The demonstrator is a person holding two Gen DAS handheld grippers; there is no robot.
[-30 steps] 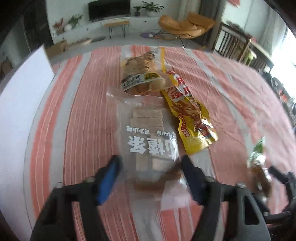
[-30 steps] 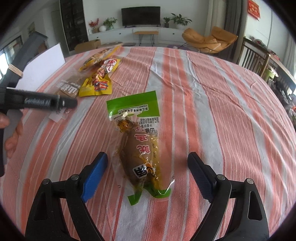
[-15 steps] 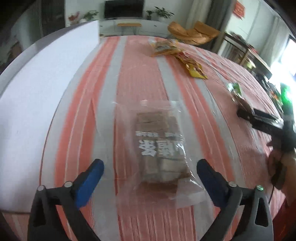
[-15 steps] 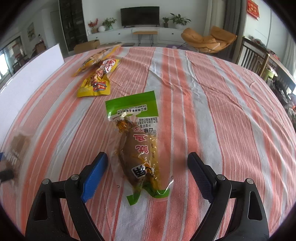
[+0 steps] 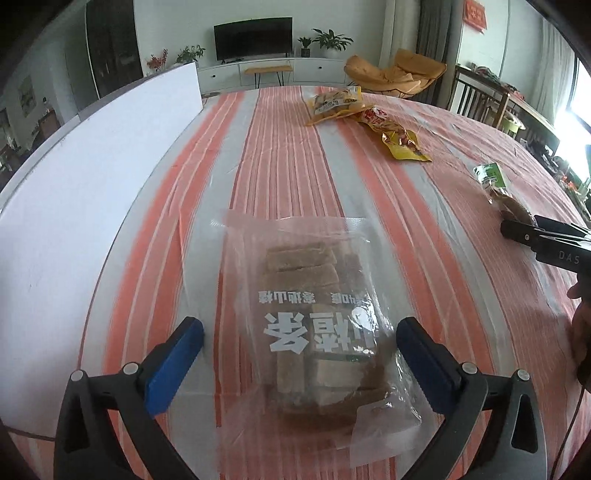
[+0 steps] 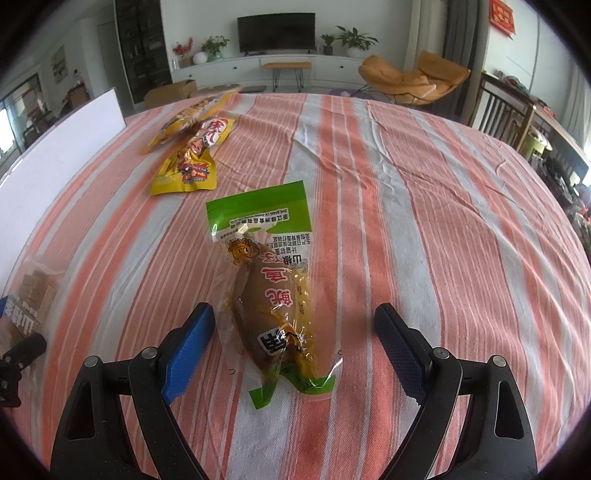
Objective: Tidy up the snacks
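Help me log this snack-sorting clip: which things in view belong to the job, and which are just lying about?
Belongs to the job:
clear bag of brown bars
green-topped pouch
yellow packet
orange-yellow packet
left claw, open
right claw, open

Just there:
white board
striped tablecloth
TV
orange chair

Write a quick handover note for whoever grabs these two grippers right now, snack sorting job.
Left gripper: open, straddling the clear bag of brown bars, which lies flat near the white board.
Right gripper: open, straddling the green-topped pouch, not gripping.
Two yellow packets overlap at the far side of the striped cloth.
Done: nothing visibly grouped.
Left: gather all four snacks together.
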